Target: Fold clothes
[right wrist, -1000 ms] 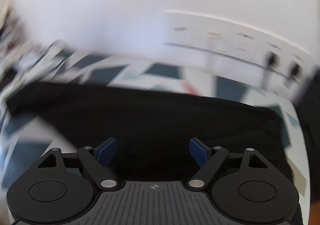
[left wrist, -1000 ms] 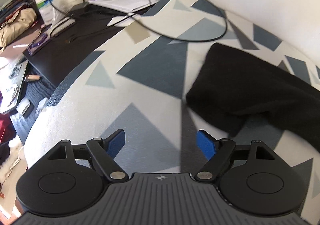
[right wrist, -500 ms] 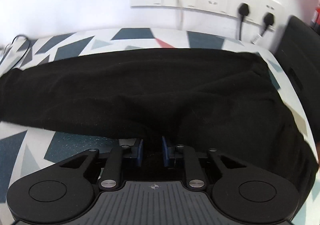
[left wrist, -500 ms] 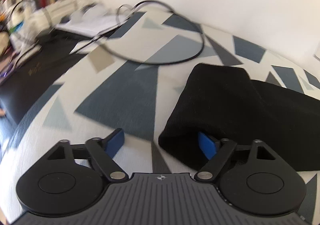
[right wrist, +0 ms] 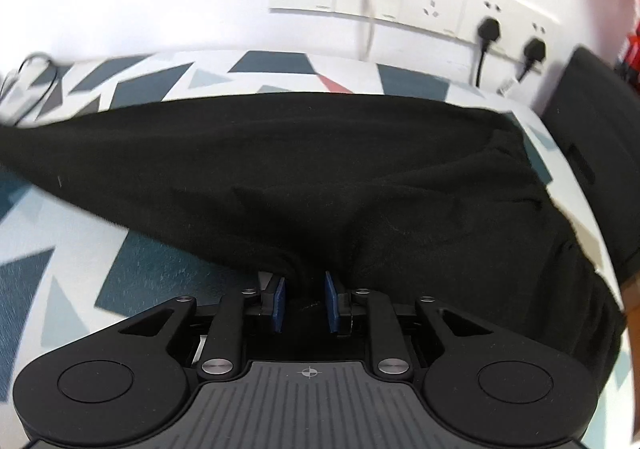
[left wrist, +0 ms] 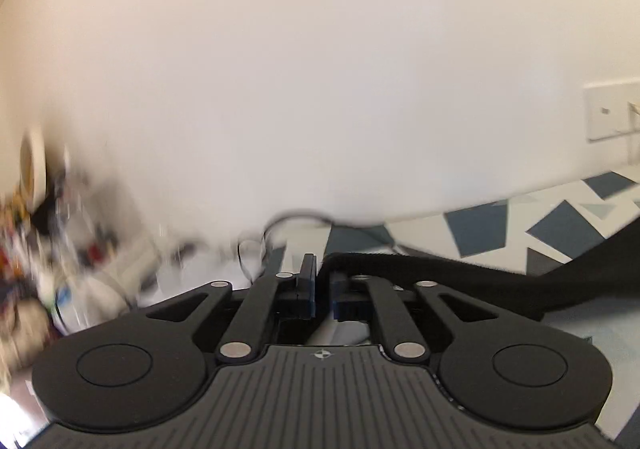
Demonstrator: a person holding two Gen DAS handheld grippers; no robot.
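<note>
The black garment (right wrist: 320, 169) lies spread on the table (right wrist: 72, 269), which has a cover with blue and grey triangles, near the wall with the sockets (right wrist: 400, 1). It looks like a soft, thick knit: light, limp, not slippery, and it will sag and stretch wherever it is not supported. I think the edges and corners are the best places to hold it, because a pinch in the middle only makes a bunch.

The right tool (right wrist: 306, 301) has its jaws nearly together, and the near edge of the cloth is pressed between the blue pads. The left tool (left wrist: 322, 289) is closing its jaws; a black end of the garment (left wrist: 420, 269) lies over its right finger and reaches between the jaws, so it seems to be pinched there, though the contact is partly covered.

The left view is blurred, the things at its left side cannot be made out, and most of the garment is outside it. What kind of garment it is, I cannot tell.
</note>
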